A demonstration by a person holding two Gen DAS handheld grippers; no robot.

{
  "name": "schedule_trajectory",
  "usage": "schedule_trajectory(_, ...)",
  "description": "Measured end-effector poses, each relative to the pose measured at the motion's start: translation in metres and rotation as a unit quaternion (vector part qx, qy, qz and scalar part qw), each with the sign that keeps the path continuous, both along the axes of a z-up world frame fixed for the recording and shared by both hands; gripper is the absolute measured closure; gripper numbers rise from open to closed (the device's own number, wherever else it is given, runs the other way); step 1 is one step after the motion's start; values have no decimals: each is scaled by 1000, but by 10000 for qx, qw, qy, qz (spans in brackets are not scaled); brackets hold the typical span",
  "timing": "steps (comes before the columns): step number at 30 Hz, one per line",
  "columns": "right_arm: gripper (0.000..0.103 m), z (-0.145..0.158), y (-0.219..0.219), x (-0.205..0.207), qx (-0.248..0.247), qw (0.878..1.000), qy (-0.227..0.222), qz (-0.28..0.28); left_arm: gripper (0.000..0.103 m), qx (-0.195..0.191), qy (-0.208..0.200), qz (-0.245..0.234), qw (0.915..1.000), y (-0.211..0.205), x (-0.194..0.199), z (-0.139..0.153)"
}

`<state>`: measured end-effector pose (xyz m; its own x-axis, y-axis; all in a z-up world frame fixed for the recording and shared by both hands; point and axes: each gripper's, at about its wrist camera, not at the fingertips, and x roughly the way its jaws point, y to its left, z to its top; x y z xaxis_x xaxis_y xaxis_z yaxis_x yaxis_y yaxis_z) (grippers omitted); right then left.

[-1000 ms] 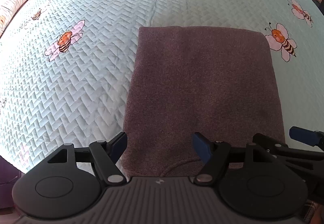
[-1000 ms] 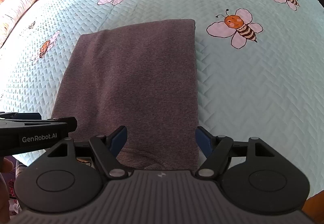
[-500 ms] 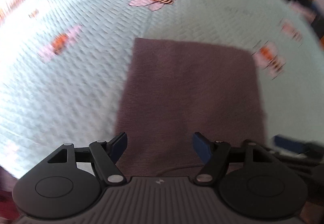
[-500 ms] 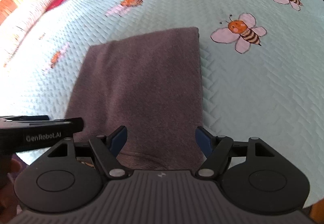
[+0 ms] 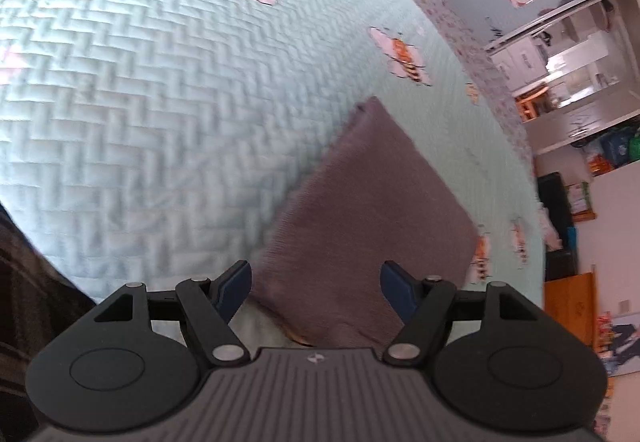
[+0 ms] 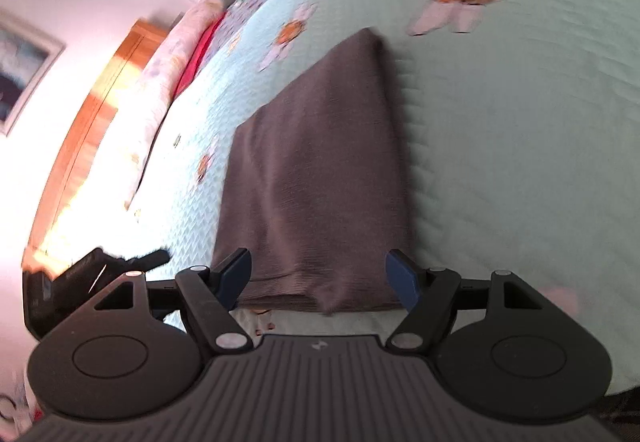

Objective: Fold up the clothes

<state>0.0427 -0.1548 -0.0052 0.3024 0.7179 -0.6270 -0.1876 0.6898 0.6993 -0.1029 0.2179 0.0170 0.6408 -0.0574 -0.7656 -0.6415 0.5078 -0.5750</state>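
A folded grey-brown garment (image 5: 360, 226) lies flat on the pale green bee-print quilt (image 5: 140, 102). In the left wrist view it runs slantwise up from between the fingers. My left gripper (image 5: 316, 288) is open, hanging over the garment's near end with nothing pinched. In the right wrist view the garment (image 6: 316, 178) stretches away from the fingers. My right gripper (image 6: 318, 276) is also open, its blue pads either side of the near edge without pressing it. The left gripper (image 6: 104, 268) shows blurred at the right view's left edge.
The quilt (image 6: 520, 142) spreads wide around the garment. A pillow (image 6: 168, 82) and wooden headboard (image 6: 92, 130) lie along one side. Beyond the bed's far edge stand a glass partition (image 5: 560, 22) and wooden furniture (image 5: 572, 302). A dark checked sleeve (image 5: 24, 274) is at the left.
Both grippers have rolled and swung sideways, so the bed now looks tilted in each view. The garment lies as before. Both grippers remain open.
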Motion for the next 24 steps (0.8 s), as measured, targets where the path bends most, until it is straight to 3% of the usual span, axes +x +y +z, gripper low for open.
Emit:
schedule_trajectory(5,29,-20,-15,4,-37,9992,344,-214,29,-524,126,160,9984,8,-8,-24)
schedule_trajectory(13,26,-45,-4,21,717,9950,693,42,26,-702,-264,48,9972,14,2,-57)
schedule_trajectory(18,24,-58,0,27,1122,9899,833,254,11,-589,-659,-598,9943,16,15,-64)
schedule_trajectory(22,24,-61,8,35,1265,9865,903,512,11,-290,-794,-1345,9873,9,33,-64)
schedule_trajectory(24,24,-62,8,36,1303,9854,932,569,11,-396,-904,-1510,9836,10,37,-67)
